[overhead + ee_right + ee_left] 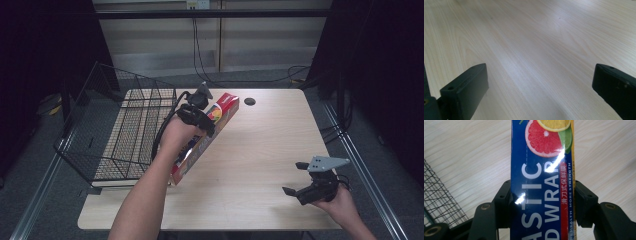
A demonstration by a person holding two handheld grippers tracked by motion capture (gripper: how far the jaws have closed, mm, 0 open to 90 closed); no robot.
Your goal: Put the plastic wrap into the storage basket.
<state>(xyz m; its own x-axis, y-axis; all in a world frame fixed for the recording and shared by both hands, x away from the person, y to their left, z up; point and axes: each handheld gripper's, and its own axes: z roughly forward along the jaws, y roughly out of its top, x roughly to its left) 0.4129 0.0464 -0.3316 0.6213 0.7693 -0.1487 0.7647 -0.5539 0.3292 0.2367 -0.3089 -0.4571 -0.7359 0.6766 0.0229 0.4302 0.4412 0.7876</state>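
A long blue and red box of plastic wrap with citrus fruit printed on it lies slanted across the left middle of the table. My left gripper is shut on it across its width. In the left gripper view the two black jaws press on both long sides of the plastic wrap box, with my left gripper clamped around the white lettering. My right gripper is held low near the table's front right, open, and my right gripper has only bare wood between its jaws.
A black wire basket stands on the table's left side, tilted open toward the middle, close beside the box. A round cable hole sits at the back of the wooden table. Cables run along the floor behind.
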